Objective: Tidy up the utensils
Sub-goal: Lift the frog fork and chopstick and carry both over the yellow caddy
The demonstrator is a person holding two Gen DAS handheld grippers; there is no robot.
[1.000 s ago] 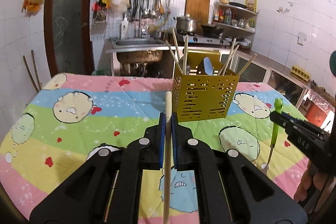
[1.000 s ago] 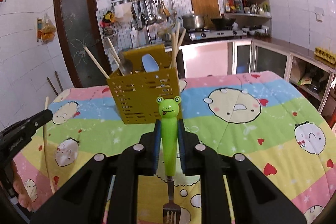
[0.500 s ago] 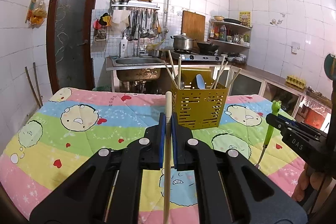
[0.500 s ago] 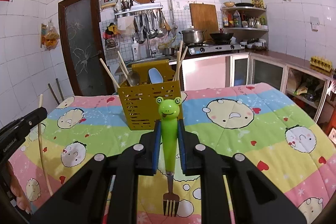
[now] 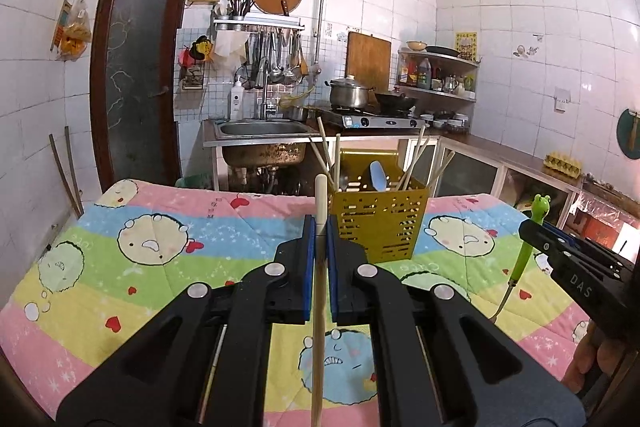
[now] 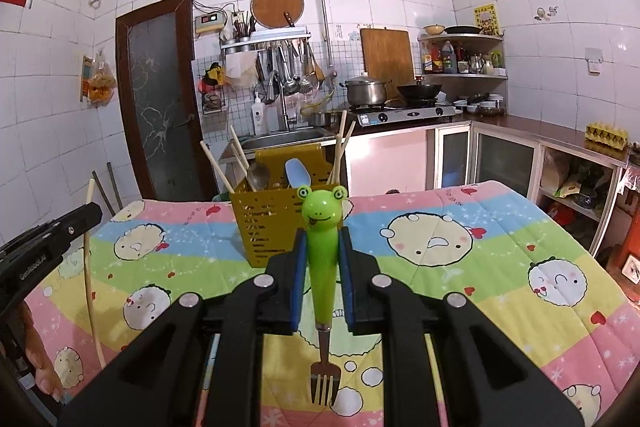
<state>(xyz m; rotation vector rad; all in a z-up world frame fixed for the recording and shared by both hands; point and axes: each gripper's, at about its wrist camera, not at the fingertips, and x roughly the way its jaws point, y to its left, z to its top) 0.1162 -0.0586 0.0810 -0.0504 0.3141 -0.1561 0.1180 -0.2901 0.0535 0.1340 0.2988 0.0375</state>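
Left wrist view: your left gripper [image 5: 319, 233] clamps a chopstick [image 5: 318, 291]; your right gripper [image 6: 322, 259] grips the frog-handled fork [image 6: 321, 267] before the yellow caddy [image 6: 264, 227].

Utensil holder [image 5: 378, 227] on quilt [image 5: 160, 267], sink [image 5: 262, 129] behind it

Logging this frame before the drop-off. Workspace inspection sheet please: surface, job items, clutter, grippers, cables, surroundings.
Surface: table under a cartoon-print quilt.
Job's things: yellow perforated utensil holder upright at the far side, holding chopsticks, a metal spoon and a blue spoon; wooden chopstick and frog-handled fork held clear of the quilt.
Clutter: nothing seen on the quilt.
Grippers: left gripper shut on the chopstick; right gripper shut on the fork's green handle, tines down.
Cables: wires at the wall meter only.
Surroundings: sink, stove with pot and wok, hanging ladles, dark door.
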